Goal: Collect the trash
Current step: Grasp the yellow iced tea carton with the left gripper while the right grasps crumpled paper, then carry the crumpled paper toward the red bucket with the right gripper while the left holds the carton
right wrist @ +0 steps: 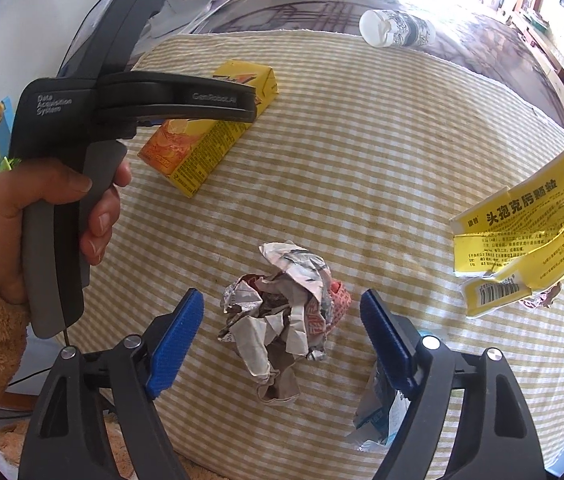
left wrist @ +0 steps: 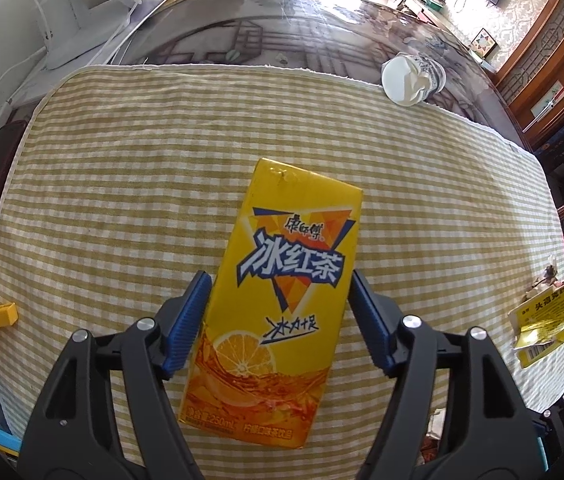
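- Left gripper [left wrist: 280, 320] sits low over the checked cloth [left wrist: 122, 184], its blue pads [left wrist: 186, 320] on either side of the yellow iced-tea carton [left wrist: 278, 304], which lies flat on the cloth.
- Jaws stand about as wide as the carton; the left pad looks to touch the carton's edge, the right pad is just beside it, and whether they are pressing is hard to judge from this angle.
- From the right wrist view, the same left gripper [right wrist: 256, 108] comes in from the left, held by the person's left hand [right wrist: 46, 224], and its arm crosses over the carton [right wrist: 210, 140].
- Right gripper [right wrist: 282, 336] hangs wide open, holding nothing, with a crumpled paper ball [right wrist: 286, 316] lying on the cloth between its blue pads [right wrist: 174, 344] and clear of both.
- Torn yellow medicine box [right wrist: 530, 236] sits to the right of the ball, near the cloth's right edge; it shows at the far right in the left wrist view too [left wrist: 554, 316].
- Crushed white-and-blue wrapper [right wrist: 378, 412] lies partly behind the right gripper's right finger.
- Tipped paper cup [left wrist: 412, 76] rests on its side at the far edge of the cloth, well apart from the carton, on the dark glossy table [left wrist: 322, 20].
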Demonstrator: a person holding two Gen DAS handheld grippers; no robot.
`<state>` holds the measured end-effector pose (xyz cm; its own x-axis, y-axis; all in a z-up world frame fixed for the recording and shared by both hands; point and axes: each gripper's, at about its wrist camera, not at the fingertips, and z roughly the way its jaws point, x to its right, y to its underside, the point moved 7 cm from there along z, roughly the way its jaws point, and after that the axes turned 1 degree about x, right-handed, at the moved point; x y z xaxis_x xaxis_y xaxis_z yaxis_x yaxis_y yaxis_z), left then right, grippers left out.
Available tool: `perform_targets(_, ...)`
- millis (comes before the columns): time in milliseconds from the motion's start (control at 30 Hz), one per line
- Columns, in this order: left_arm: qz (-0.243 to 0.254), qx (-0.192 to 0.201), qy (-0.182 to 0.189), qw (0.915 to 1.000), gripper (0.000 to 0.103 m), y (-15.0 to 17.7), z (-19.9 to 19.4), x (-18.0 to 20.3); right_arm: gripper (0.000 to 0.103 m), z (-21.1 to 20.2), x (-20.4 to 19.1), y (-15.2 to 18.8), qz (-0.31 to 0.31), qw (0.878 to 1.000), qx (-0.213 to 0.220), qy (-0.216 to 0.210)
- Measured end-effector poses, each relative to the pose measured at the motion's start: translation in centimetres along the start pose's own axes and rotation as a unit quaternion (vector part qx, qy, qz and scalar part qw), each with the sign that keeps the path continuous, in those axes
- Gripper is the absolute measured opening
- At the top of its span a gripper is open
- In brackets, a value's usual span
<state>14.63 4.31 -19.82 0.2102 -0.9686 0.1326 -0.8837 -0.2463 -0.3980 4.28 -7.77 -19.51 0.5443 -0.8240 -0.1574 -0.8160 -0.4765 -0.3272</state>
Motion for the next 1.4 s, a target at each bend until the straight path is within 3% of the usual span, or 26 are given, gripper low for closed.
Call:
perform_targets(200,-0.005,0.000,0.000,1.0000,0.067,0.6,-0.3,-0.2,0.063,-0.1,0.4,-0.2,0.004,1.000,0.003,0.000)
perform_targets(267,-0.006,-0.001,0.000,1.0000,0.067,0.7,-0.4,-0.3,0.051,-0.1,0.4,-0.2,0.002,1.000,0.004,-0.002)
perform_targets(467,-0.007,-0.005,-0.004,1.0000,0.067,1.2,-0.4,-0.4,0.035,-0.4,0.8,-0.6,0.000,1.000,0.012,-0.001)
perform_targets(1033,-0.004,0.006,-0.002,1.0000,0.062,1.7,-0.8,0.1,0.033,-7.4,3.0,-4.1,0.025,0.990,0.139,0.015)
perform_targets(1400,-0.004,0.041,0.029,0.9987,0.062,0.6,-4.2,2.8,0.034,-10.4,3.9,-4.9,0.034,0.983,0.182,0.019)
